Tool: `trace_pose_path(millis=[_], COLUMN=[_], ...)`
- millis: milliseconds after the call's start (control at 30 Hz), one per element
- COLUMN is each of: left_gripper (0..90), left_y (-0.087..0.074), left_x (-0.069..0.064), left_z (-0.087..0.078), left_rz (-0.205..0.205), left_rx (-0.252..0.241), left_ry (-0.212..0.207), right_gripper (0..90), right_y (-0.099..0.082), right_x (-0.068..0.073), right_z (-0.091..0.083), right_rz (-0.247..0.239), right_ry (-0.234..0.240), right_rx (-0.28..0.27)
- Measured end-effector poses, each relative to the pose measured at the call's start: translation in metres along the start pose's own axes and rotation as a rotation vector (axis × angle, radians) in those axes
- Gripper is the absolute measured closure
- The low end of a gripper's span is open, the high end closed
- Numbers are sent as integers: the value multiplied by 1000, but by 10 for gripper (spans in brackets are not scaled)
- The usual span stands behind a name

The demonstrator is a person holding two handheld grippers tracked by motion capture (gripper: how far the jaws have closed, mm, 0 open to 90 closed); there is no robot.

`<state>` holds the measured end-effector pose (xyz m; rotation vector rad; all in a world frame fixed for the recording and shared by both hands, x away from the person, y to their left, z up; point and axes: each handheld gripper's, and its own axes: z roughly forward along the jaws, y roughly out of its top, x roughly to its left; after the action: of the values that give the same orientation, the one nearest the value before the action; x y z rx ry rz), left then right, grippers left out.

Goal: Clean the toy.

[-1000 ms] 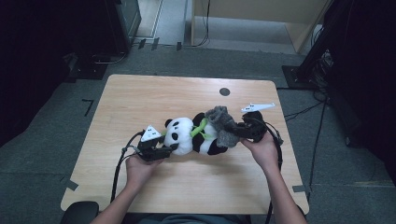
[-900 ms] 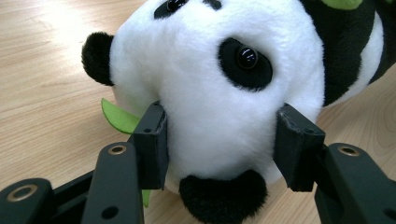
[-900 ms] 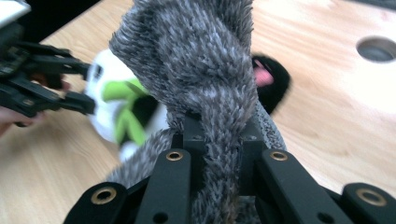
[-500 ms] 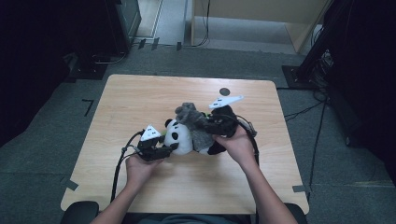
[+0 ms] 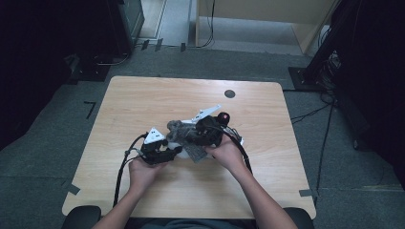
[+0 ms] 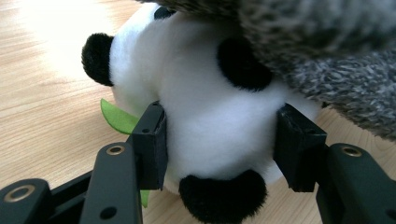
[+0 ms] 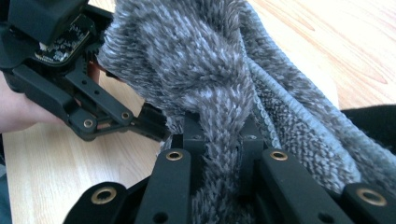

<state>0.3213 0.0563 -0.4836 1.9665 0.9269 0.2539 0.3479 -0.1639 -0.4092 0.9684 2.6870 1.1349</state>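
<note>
Near: round white-and-black plush panda toy (image 6: 210,126) lies on pale wooden table (image 5: 143,100), soft pile, green felt leaf (image 6: 119,119) tucked beneath. Left gripper (image 6: 219,140) jaws squeeze panda's head from both sides. Fuzzy grey knitted fabric piece (image 7: 219,84) drapes over panda; ribbed weave visible from right gripper view. Right gripper (image 7: 219,140) jaws pinch grey fold. High view: bundle at table centre, small dark round disc (image 5: 229,93) beyond panda.
</note>
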Motion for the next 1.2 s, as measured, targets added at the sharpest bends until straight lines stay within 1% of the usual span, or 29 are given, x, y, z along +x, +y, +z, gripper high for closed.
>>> trace_pose_path(millis=[100, 133, 200, 233, 333, 367, 400, 500, 533, 567, 633, 667, 700, 733, 767, 800, 900, 1000, 1033, 1067, 1100, 1167, 1200], left_gripper=[446, 448, 449, 454, 459, 459, 460, 460, 460, 460, 460, 460, 460, 460, 460, 460, 459, 460, 460, 460, 460, 459, 459], left_y=[0, 0, 0, 0, 1, 1, 1, 1, 1, 0, 0, 0, 0, 0, 0, 0, 0, 0, 0, 0, 0, 0, 0], left_x=[0, 0, 0, 1, 1, 1, 2, 3, 3, 2, 2, 2, 2, 2, 2, 2, 1, 2, 2, 1, 1, 1, 1], left_z=[0, 0, 1, 1, 1, 1, 1, 1, 1, 1, 1, 1, 1, 2, 2, 2, 2, 2, 2, 2, 2, 2, 2], left_rz=[1, 1, 3, 3, 4, 2, 1, -3, -1, 2, 5, 8, 9, 11, 11, 13, 11, 10, 11, 13, 13, 15, 21], left_rx=[2, 3, 3, 5, 7, 7, 6, 1, 1, -1, -1, -2, -2, -2, -2, -3, -4, -5, -4, -4, -4, -3, 0], left_ry=[-1, -1, 0, 0, 0, 0, -1, -4, -4, -4, -4, -3, -3, -4, -4, -5, -5, -6, -7, -6, -6, -6, -3], right_gripper=[804, 804, 805, 805, 805, 805, 806, 804, 804, 802, 800, 800, 799, 799, 799, 798, 797, 797, 797, 797, 797, 798, 799], right_y=[-3, -8, -10, -14, -21, -21, -26, -33, -33, -38, -42, -42, -45, -46, -46, -48, -49, -50, -50, -51, -51, -53, -56], right_x=[-2, -4, -5, -6, -7, -7, -10, -17, -17, -21, -27, -27, -31, -33, -33, -37, -41, -46, -46, -50, -50, -53, -60], right_z=[-2, -4, -6, -9, -16, -16, -23, -34, -34, -42, -49, -49, -55, -57, -57, -60, -61, -62, -62, -64, -64, -66, -67], right_rz=[9, 18, 25, 24, 22, 22, 29, 50, 50, 70, 88, 88, 107, 111, 111, 122, 132, 145, 145, 158, 158, 169, 190], right_ry=[9, 23, 28, 35, 28, 28, 26, 10, 10, 2, -11, -11, -23, -29, -29, -36, -43, -70, -70, -91, -91, -122, -140], right_rx=[1, 4, 5, 19, 27, 27, 26, 19, 19, 7, -7, -7, -19, -26, -26, -34, -40, -57, -57, -66, -66, -69, -64])
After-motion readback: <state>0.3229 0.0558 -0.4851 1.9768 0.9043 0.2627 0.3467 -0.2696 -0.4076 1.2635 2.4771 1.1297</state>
